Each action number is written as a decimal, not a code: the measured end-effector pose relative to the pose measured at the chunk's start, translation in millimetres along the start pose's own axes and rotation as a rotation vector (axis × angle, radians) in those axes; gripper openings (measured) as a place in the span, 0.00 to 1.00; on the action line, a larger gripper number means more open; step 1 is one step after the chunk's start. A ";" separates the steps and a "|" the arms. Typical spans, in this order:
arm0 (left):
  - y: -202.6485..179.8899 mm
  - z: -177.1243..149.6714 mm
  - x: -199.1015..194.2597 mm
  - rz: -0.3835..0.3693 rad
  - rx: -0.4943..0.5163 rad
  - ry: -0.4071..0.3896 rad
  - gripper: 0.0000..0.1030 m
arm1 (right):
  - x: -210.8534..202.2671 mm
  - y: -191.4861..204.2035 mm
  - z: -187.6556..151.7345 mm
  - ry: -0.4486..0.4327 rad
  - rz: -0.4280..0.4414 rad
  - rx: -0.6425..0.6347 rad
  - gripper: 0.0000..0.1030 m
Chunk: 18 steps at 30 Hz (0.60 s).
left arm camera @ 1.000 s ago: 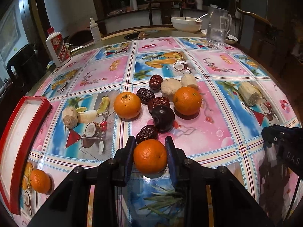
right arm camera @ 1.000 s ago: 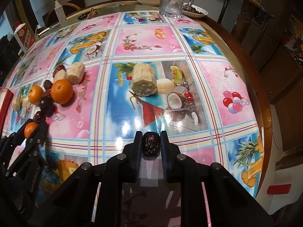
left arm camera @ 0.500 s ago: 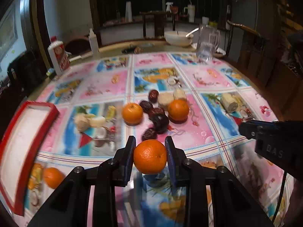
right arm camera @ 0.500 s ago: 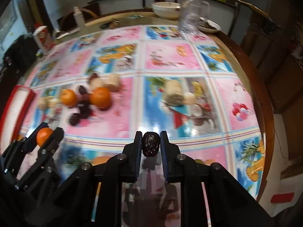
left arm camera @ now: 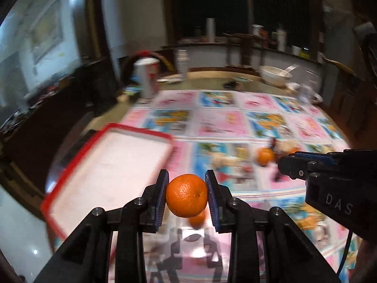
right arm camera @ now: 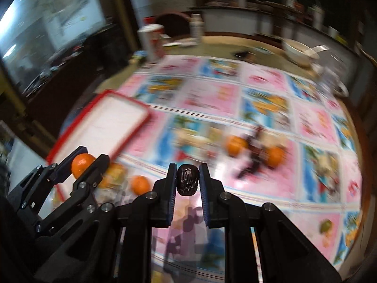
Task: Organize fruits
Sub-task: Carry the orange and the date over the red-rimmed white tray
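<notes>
**Both jaws loaded above the counter**

Right now I am holding a round orange mandarin point(left arm camera: 186, 195) in my left gripper point(left arm camera: 187, 194), its jaws closed onto the fruit's two sides and lifting it clear of the counter point(left arm camera: 221, 122) with its glossy pink-and-blue patterned cloth. Just beyond and to the left of that fruit, the red-rimmed white rectangular tray point(left arm camera: 113, 165) is lying on the counter. A second small mandarin point(left arm camera: 197, 220) is sitting on the cloth right below the one I am gripping.

My right gripper point(right arm camera: 187, 181) is pinching a dark wrinkled dried date point(right arm camera: 187, 182), its jaws drawn narrow against both sides, and I am carrying it in the air above the near part of the counter. In the right wrist view my left gripper is showing at lower left with its mandarin over the tray's near corner.

Farther out on the cloth, a blurred cluster of two more oranges point(right arm camera: 236, 145) and dark dates point(right arm camera: 255, 152) is lying together, well apart from the tray. A white bowl with a spoon point(left arm camera: 275, 75) is standing near the far edge.
</notes>
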<state>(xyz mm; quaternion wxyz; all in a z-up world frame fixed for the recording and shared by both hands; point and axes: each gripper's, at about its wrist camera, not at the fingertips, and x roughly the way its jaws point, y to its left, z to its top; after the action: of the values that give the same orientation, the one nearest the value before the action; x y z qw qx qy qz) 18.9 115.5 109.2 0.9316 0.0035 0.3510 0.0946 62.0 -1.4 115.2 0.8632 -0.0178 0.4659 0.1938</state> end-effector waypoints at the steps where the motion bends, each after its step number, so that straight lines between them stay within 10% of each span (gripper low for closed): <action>1: 14.6 0.2 -1.2 0.021 -0.018 0.001 0.30 | 4.7 17.6 5.6 0.001 0.026 -0.026 0.20; 9: 112.1 0.9 20.0 0.171 -0.110 0.021 0.30 | 61.0 130.0 41.5 0.025 0.166 -0.176 0.20; 18: 160.8 -8.1 84.4 0.152 -0.199 0.154 0.31 | 145.7 177.8 59.0 0.120 0.145 -0.241 0.20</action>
<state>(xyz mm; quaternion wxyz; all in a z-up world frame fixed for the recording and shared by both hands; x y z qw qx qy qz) 47.7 288.0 59.7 0.8878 -0.0696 0.4090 0.1993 118.1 221.8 57.0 0.8091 -0.0993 0.4900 0.3089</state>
